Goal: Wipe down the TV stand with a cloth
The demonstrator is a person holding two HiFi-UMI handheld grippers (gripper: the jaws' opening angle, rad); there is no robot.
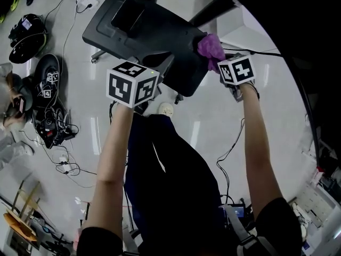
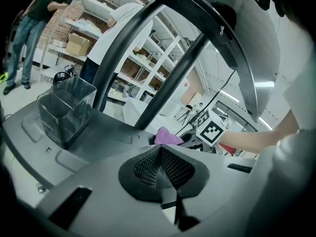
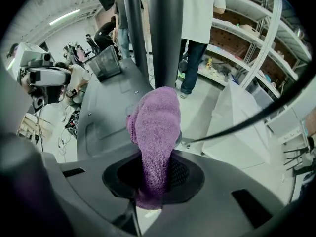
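While the left gripper's (image 2: 159, 154) fingers meet empty, the right gripper's (image 3: 154, 174) pinch cloth (image 3: 155, 120) — purple, nubby.

My left gripper (image 2: 159, 154) and right gripper (image 3: 155, 174) are smooth grey plastic shells, each with a dark hollow round black ribbed fingers (image 2: 174, 168). Each carries a white cube (image 1: 132, 84) printed with black square markers. I wear black short sleeves (image 1: 98, 241) and dark navy clothing (image 1: 170, 185).
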